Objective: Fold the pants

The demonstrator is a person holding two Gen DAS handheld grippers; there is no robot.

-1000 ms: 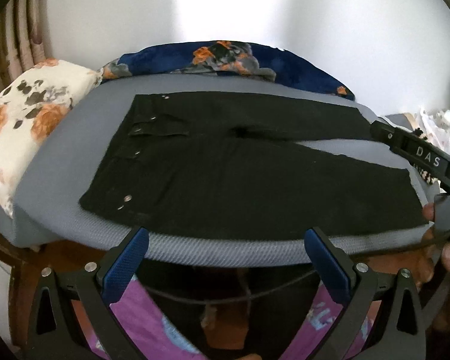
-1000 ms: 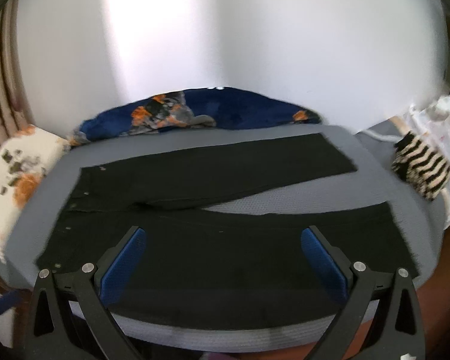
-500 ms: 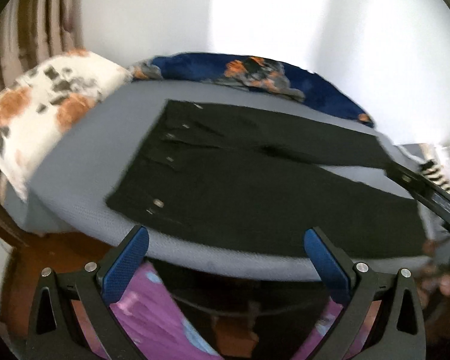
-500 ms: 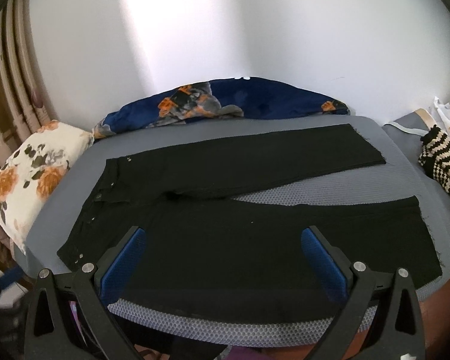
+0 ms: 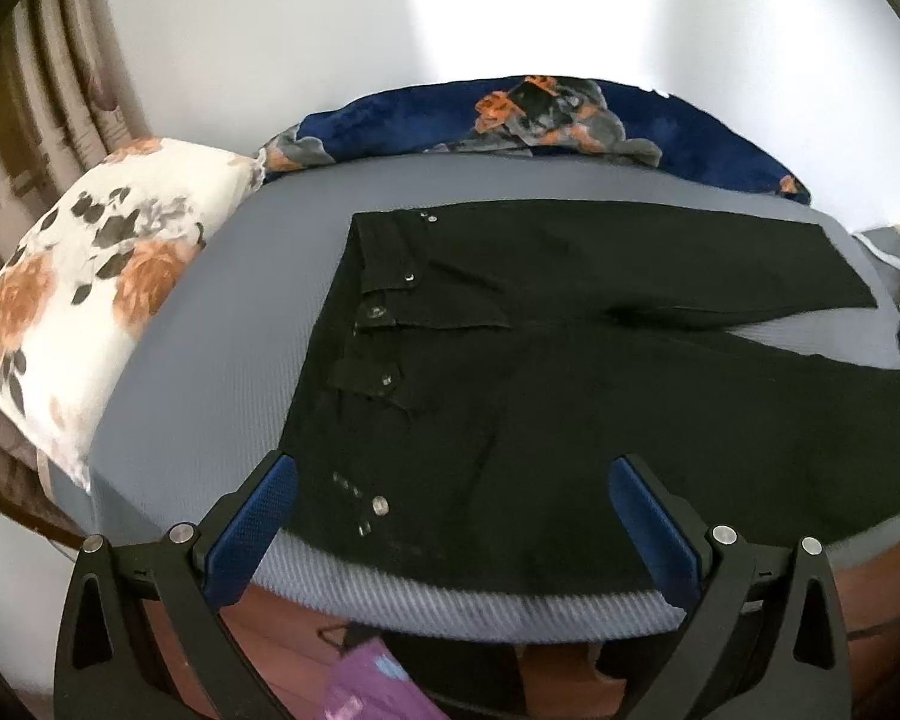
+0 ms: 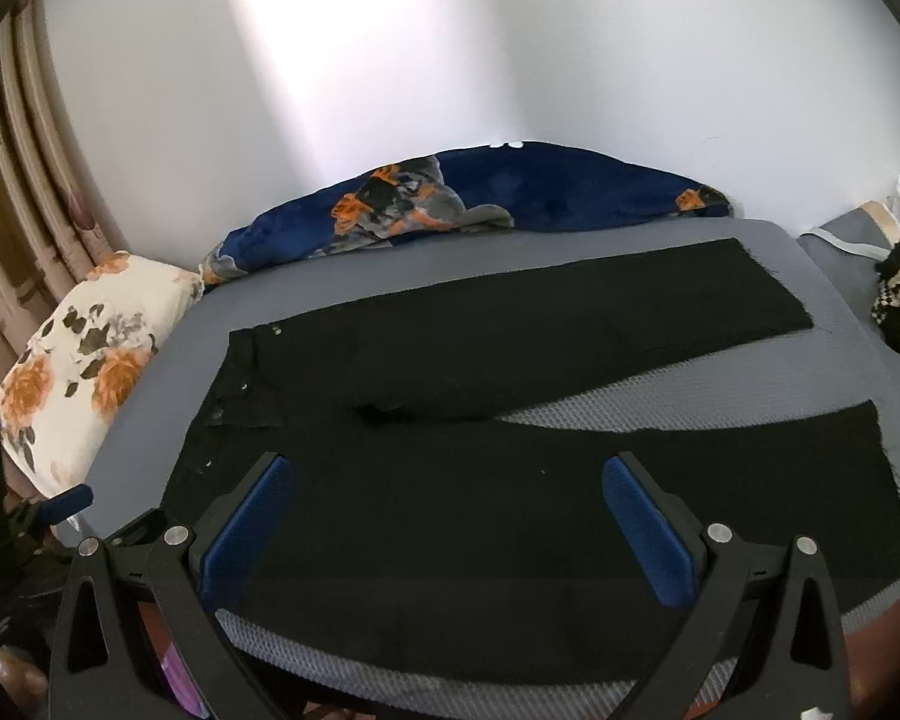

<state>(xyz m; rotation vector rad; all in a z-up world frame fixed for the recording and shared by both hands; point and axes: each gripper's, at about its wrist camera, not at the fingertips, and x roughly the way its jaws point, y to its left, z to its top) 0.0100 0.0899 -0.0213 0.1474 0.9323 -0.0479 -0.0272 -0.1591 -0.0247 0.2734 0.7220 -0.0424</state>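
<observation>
both grippers, left gripper (image 5: 450, 516) and right gripper (image 6: 444, 516), jaws apart, empty. pants (image 6: 510, 420) flat ahead, legs splayed. left has closed in on waistband (image 5: 354, 360) corner; grasp likely next.

Floral pillow (image 5: 84, 300) beside navy blanket (image 5: 540, 120) on mattress (image 5: 210, 360).
</observation>
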